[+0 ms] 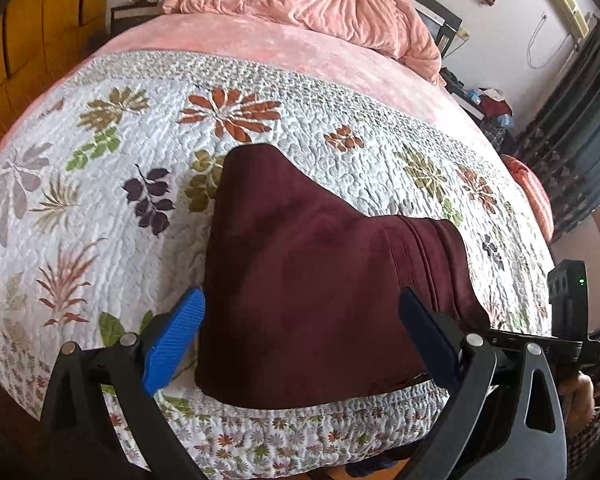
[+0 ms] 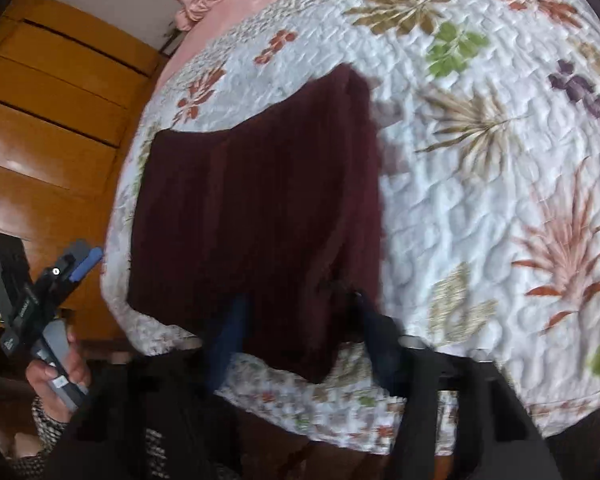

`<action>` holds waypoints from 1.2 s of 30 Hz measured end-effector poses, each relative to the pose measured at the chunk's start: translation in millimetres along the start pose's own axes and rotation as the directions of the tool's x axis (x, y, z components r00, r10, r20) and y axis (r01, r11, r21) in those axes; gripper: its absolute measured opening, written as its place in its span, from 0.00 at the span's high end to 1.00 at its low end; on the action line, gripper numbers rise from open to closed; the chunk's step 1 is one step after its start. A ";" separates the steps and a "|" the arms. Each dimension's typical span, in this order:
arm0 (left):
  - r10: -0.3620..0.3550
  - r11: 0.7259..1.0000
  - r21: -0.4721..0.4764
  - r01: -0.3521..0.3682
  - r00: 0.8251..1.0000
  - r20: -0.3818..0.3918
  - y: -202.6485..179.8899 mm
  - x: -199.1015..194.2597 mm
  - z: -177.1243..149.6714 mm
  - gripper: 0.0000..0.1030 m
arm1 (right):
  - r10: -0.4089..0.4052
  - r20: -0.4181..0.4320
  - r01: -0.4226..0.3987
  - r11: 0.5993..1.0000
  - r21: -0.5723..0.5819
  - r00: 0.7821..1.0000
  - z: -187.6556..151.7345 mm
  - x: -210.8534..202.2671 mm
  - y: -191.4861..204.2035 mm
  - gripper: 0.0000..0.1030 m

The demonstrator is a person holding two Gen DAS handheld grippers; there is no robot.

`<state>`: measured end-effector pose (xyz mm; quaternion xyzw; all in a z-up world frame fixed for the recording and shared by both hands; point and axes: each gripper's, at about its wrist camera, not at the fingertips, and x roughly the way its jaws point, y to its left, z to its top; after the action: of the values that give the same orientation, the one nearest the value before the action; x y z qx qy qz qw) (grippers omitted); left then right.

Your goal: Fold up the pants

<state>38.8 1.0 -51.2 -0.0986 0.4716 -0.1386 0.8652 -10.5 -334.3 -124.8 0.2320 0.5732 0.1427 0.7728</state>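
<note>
Folded maroon pants [image 1: 320, 280] lie flat on quilt [image 1: 120, 208] just ahead of both claws. Left gripper [image 1: 300, 320] wide open, empty; right gripper [image 2: 300, 320] part open, nothing btw fingers.

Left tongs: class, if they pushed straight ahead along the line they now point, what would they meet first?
Most likely the folded maroon pants. The left tongs stand open just above them, angled down, with the cloth filling the gap ahead. The floral quilt lies beneath. Depth is unclear, so the height above the cloth is a guess.
</note>
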 end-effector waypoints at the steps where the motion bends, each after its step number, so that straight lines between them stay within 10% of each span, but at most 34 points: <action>1: 0.007 1.000 0.005 -0.007 1.000 0.006 -1.4 -2.1 -0.6 0.06 | 0.003 0.007 -0.003 1.000 -0.030 1.000 0.2 -3.2 5.6 0.68; 28: 0.065 0.995 0.072 -0.073 0.993 0.102 -23.7 -26.5 9.0 0.06 | -0.007 0.155 0.028 0.990 -0.135 0.988 -1.3 -53.0 41.3 0.60; 36: 0.076 0.992 0.090 -0.086 0.991 0.110 -26.8 -27.5 9.1 0.06 | -0.051 0.087 0.065 0.985 -0.161 0.995 -3.8 -21.2 53.1 0.60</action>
<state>28.3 -14.8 -16.7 -0.0456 0.4213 -0.1198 0.8978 -18.1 -298.6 -80.6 0.1567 0.5336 0.1571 0.8161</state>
